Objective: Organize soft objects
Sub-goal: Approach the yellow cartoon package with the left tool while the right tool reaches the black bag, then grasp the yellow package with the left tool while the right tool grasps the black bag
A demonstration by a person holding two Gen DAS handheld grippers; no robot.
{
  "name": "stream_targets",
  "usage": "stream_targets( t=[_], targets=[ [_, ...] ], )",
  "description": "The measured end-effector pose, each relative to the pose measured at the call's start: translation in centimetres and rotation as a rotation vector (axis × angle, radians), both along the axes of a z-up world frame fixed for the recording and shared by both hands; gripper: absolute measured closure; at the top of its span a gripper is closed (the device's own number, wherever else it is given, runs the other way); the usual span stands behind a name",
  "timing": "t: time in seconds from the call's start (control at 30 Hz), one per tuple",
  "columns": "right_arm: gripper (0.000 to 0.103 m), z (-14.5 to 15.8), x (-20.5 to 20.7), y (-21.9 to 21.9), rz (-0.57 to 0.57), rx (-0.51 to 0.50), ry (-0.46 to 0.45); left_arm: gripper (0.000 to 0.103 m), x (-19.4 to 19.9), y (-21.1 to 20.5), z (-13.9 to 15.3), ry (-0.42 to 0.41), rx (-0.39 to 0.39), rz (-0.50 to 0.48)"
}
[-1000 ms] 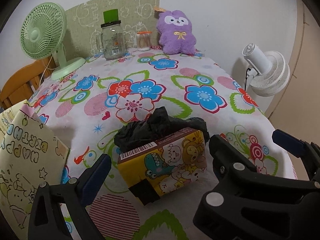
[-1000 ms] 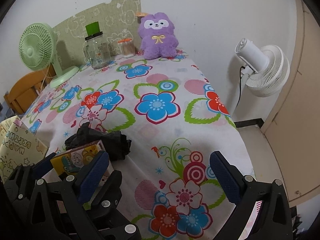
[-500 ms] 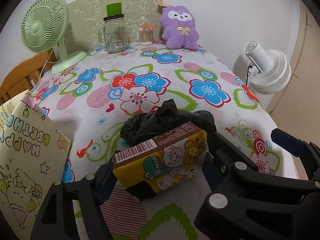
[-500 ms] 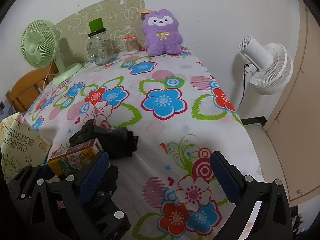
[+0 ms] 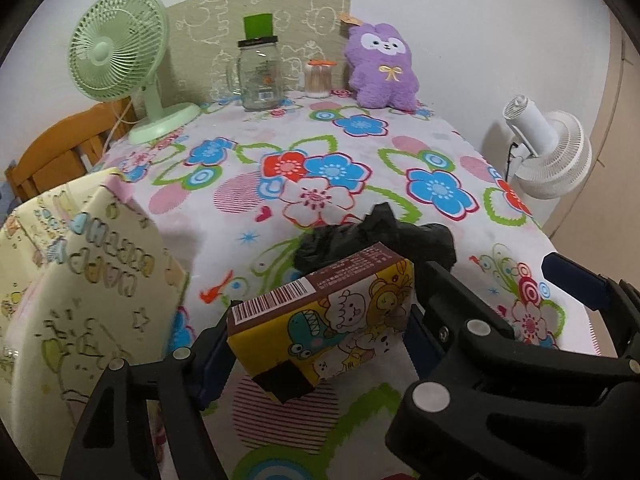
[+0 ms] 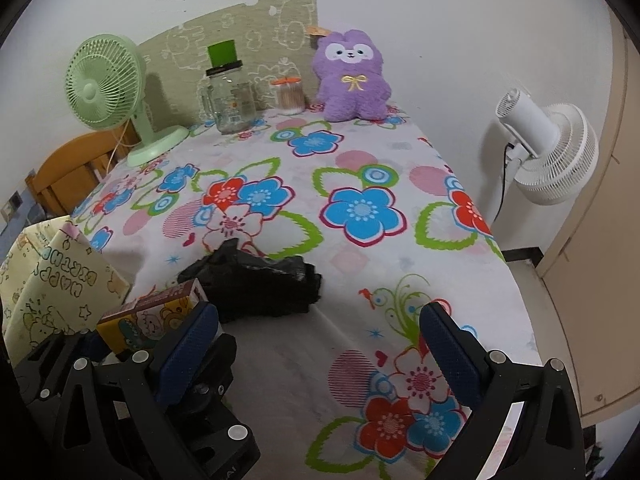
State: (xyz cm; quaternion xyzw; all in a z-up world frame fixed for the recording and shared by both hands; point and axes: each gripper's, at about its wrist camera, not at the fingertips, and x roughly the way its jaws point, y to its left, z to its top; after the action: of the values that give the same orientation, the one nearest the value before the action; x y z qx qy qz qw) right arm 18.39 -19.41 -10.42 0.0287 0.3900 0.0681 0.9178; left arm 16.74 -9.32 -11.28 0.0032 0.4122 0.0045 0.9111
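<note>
Left tongs (image 5: pixel 320 336) clamp the cartoon-printed box (image 5: pixel 324 320) by its two short ends; jaws stand fairly wide because the box fills the gap. The box is tilted and seems to be clear of the floral cloth on the bench (image 5: pixel 360 168), though contact underneath cannot be confirmed. Right tongs (image 6: pixel 320 340) hang spread wide with nothing between the pads, over bare cloth just right of the box.

Black crumpled soft item (image 5: pixel 380 236), bag or cloth, cannot tell which, lies on the bench directly behind the box, touching or nearly touching it. Yellow gift bag (image 5: pixel 80 280) stands at the bench's near-left edge, beside the left tongs. Purple plush (image 5: pixel 382 68) sits at the far edge against the wall, well apart.

Step in hand, as I judge it: carrying the box off toward a container, probably the gift bag. Next move calls for swinging left and clearing the bag's rim before release; the free right tongs could take the black item.

Legible writing: "HAPPY BIRTHDAY" on the gift bag, upside down in this view. Box carries a barcode and small print on its brown top, too fine to read. No brand discernible.
</note>
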Motion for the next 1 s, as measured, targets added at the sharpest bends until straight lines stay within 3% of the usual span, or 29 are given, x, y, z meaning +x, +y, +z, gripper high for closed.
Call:
stream_targets(
  t=[0.43, 0.73, 0.87, 1.0],
  targets=[
    [0.001, 0.1, 1.8, 2.2, 0.076, -0.026, -0.021, 0.024, 1.1, 1.7, -0.4, 0.031, -0.012, 0.042],
    [0.009, -1.0, 3.6, 2.6, 0.105, -0.031, 0.020, 0.024, 2.5, 1.7, -1.2, 0.062, -0.009, 0.040],
    [0.019, -1.6, 4.3, 2.9, 0.127, -0.018, 0.053, 0.023, 2.8, 1.7, -1.3, 0.061, -0.008, 0.040],
    [0.041, -2.1, 4.6, 2.9, 0.151, 0.023, 0.086, 0.023, 2.9, 1.6, -1.4, 0.061, -0.002, 0.037]
  ],
)
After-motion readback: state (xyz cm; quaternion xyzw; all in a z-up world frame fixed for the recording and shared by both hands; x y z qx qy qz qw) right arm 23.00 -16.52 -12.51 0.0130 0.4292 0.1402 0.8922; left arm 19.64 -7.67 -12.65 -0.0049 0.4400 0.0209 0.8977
